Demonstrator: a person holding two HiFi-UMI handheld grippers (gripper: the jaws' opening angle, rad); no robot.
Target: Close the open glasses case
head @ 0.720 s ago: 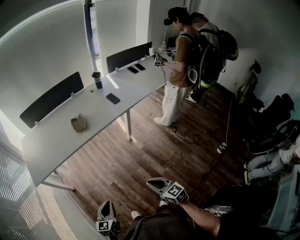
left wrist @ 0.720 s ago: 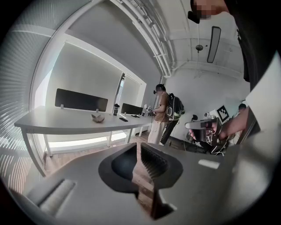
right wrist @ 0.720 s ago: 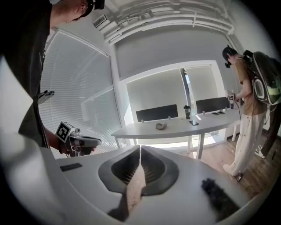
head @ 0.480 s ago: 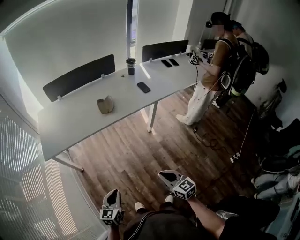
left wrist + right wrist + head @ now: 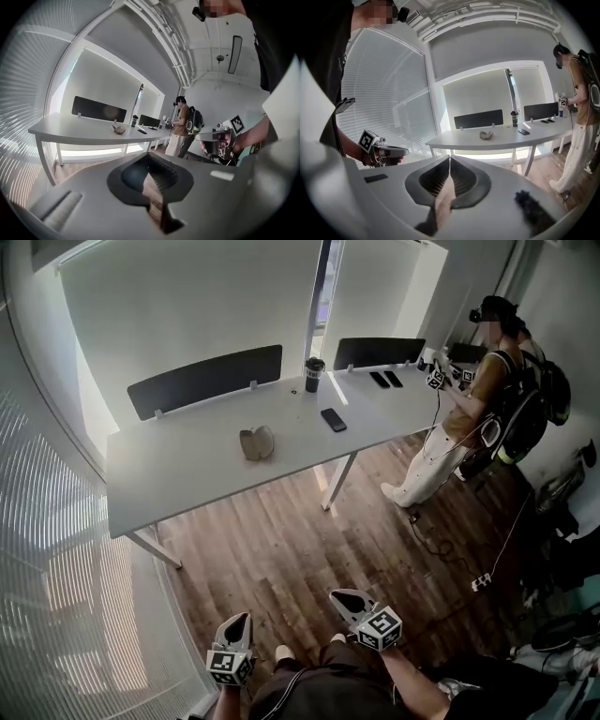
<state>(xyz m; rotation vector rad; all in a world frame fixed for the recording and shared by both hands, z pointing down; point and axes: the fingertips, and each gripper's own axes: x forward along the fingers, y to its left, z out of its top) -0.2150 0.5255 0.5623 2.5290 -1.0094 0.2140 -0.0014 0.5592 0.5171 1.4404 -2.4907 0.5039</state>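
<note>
The open glasses case [image 5: 257, 442] is a small tan shell lying on the long white table [image 5: 178, 474], far from both grippers. It also shows small in the left gripper view, glasses case [image 5: 118, 128], and in the right gripper view, glasses case [image 5: 486, 135]. My left gripper [image 5: 238, 620] is held low near my body over the wooden floor, shut and empty. My right gripper [image 5: 339, 597] is beside it, also shut with nothing between its jaws. The left gripper [image 5: 149, 161] and the right gripper [image 5: 450, 161] both point towards the table.
A black phone [image 5: 333, 419], a dark cup [image 5: 313, 374] and two more phones [image 5: 385, 379] lie on the table behind black dividers [image 5: 206, 379]. A person with a backpack [image 5: 478, 399] stands at the table's right end. A cable and power strip [image 5: 483, 581] lie on the floor. Blinds [image 5: 47, 549] line the left side.
The head view has swung left, so the table and the case now sit nearer the picture's middle. Both grippers stay low near my body and shut.
</note>
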